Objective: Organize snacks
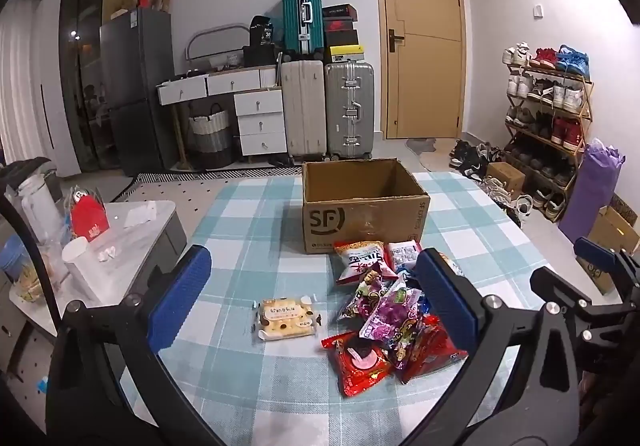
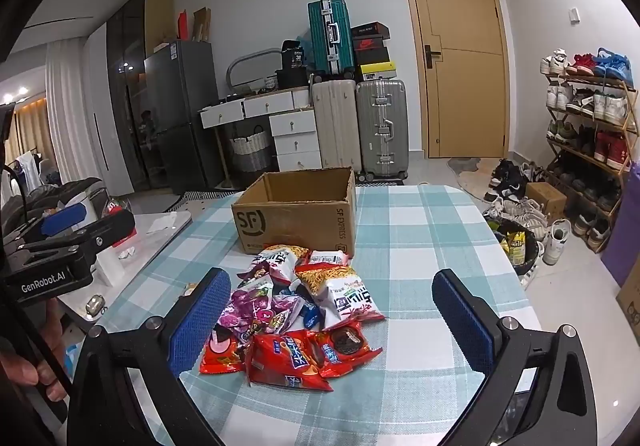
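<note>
- The left hand-held gripper (image 1: 316, 298) hovers above the checked surface (image 1: 256, 214), its blue pads spread wide and holding nothing.
- A cream cake packet (image 1: 285, 320) lies alone on the surface, framed between the left pads and apart from the rest.
- The snack pile (image 2: 298, 310) sits just right of that packet: red biscuit packs (image 2: 288, 360) nearest the camera, purple candy bags (image 2: 252, 308) in the middle, noodle-snack bags (image 2: 344, 286) behind.
- The right hand-held gripper (image 2: 332, 322) is likewise wide open and empty, with the pile lying between and below its pads, not touched.
- An open SF Express cardboard box (image 2: 296, 222) stands upright just beyond the pile, its far snack bags close against its front wall.
</note>
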A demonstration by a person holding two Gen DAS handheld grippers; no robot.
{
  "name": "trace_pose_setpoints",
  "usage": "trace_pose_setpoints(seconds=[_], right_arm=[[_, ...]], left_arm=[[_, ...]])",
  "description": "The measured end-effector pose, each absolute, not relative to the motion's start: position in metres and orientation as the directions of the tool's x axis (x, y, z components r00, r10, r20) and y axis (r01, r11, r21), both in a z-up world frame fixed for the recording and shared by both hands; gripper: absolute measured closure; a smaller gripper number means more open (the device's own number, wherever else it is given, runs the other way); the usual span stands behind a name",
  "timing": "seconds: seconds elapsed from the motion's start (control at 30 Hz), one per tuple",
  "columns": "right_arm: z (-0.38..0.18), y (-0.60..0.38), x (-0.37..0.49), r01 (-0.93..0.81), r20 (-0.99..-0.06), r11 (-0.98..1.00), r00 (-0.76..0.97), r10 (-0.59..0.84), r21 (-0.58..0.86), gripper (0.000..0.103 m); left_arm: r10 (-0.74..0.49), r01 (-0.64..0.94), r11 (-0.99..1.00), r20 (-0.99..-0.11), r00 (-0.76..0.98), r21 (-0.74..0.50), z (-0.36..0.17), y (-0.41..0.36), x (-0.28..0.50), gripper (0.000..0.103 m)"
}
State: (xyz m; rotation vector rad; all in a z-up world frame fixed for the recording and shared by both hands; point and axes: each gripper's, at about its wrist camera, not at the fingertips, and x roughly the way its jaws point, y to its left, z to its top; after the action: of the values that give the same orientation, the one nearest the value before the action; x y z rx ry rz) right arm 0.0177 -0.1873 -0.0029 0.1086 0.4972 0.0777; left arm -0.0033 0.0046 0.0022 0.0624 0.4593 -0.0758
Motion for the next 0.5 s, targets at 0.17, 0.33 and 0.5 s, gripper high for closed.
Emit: trace_pose_setpoints(seconds=[0.17,0.33,0.5], right_arm=[[-0.0032,-0.1853,0.0173,-0.046,-0.470,0.991,0.877,0.099,0.123,0.000],[-0.0063,-0.1846,0.0173,-0.048,-0.471,0.990,0.876,0.107,0.135,0.000],[-0.0086,-0.1846,0.0173,-0.048,-0.471,0.989,0.875,0.109,0.139,0.000]], left_arm=[[-0.058,0.085,0.996,-0.444,0.894,0.041,0.0050,0.0093,-0.0039,0.001],[-0.057,0.082,0.996,-0.441,0.896,0.038,0.0050,0.0090,-0.0041,0.001],[-0.047,0.073,0.996,-0.440,0.897,0.042,0.0037,0.0083,-0.0067,0.001]])
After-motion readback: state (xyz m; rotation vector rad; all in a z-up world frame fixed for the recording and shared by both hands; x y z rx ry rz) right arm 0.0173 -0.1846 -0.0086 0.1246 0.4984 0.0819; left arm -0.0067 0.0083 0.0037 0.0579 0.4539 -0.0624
